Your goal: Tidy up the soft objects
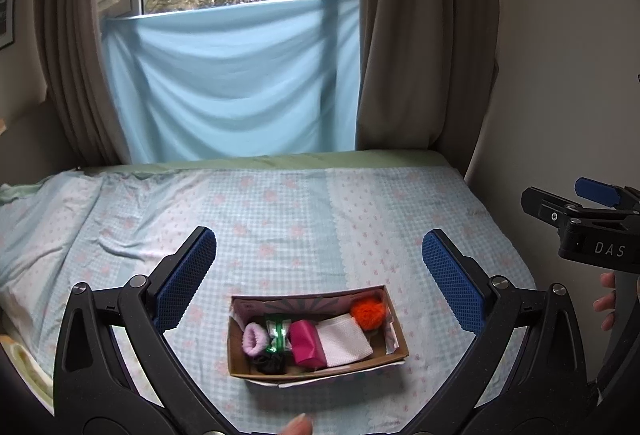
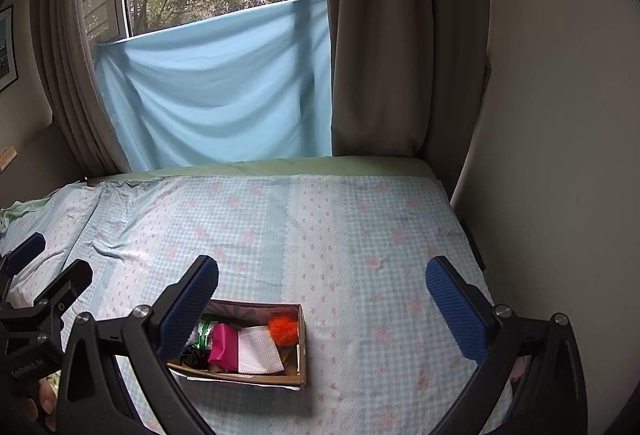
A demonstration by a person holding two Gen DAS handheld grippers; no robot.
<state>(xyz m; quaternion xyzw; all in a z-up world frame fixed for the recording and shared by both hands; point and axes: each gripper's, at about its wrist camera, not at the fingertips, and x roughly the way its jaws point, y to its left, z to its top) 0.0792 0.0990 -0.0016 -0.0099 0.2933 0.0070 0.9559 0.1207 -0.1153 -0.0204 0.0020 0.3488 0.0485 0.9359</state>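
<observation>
On the bed (image 1: 280,219), in the left wrist view, a cardboard box (image 1: 396,349) lies on the checked blue sheet, between the two blue pads of the left gripper (image 1: 319,277) and below them. The fingers of this gripper stand wide apart and hold nothing. Inside the box, from left to right, are a lilac fluffy ring (image 1: 254,338), a green and white wrapper (image 1: 280,333), a pink folded cloth (image 1: 306,342), a white cloth (image 1: 345,341) and an orange pompom (image 1: 367,311); a black soft thing (image 1: 270,363) sits at the near left corner. At the right edge the right gripper (image 1: 580,213) shows from the side, away from the box.

In the right wrist view, the box (image 2: 300,351) is low and left of centre, and its left end is hidden behind the left finger of the right gripper (image 2: 322,297). This gripper is also wide open and empty. The orange pompom (image 2: 283,329) touches the far right corner of the box, with the white cloth (image 2: 258,353) and pink cloth (image 2: 222,349) beside it. The left gripper (image 2: 48,267) appears at the left edge.
</observation>
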